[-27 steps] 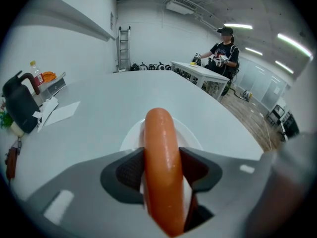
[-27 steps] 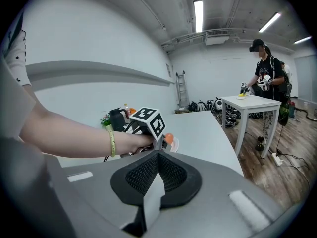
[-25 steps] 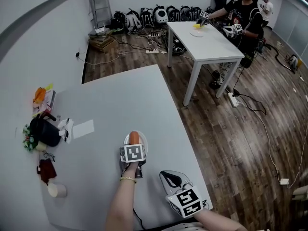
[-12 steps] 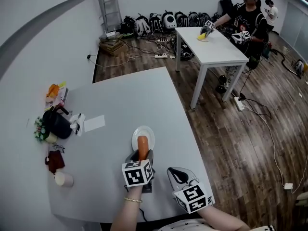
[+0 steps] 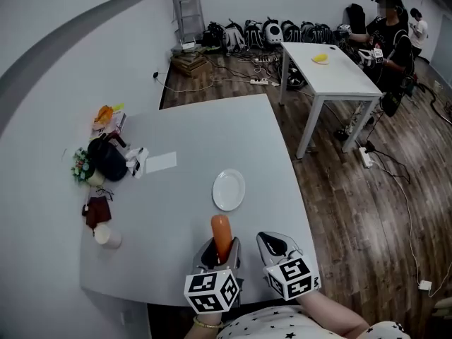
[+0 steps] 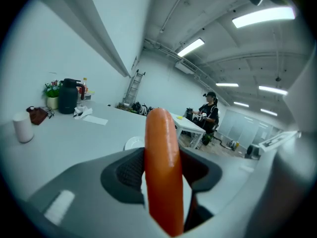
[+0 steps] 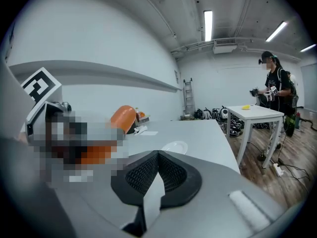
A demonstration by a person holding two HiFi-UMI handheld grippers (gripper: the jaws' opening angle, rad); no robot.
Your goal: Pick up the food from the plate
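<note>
Left gripper (image 5: 216, 257): its jaws are clamping the sausage (image 5: 221, 234) from both sides, standing fairly wide because the food fills the gap between the pads.
Sausage: it is pointing away from the person, its far end sticking out past the jaw tips; gripping it low down seems to be keeping it steady while it is off the plate (image 5: 229, 189).
Plate: it is lying bare on the bench (image 5: 176, 196), just beyond the sausage tip and apart from it, so the pick-up looks done.
Right gripper (image 5: 272, 245): it is hovering just to the right of the left one with its jaws closed together and nothing between them, probably kept aside since one gripper is enough for this food.
Near edge: both grippers are sitting close to the person, over the near part of the bench, which is leaving the plate area open.
Left side of bench: a black jug (image 5: 107, 159) and a cup (image 5: 107, 236) are standing well apart from the work.
Far right: another person (image 5: 387, 34) is working at a second bench (image 5: 332, 76).
</note>
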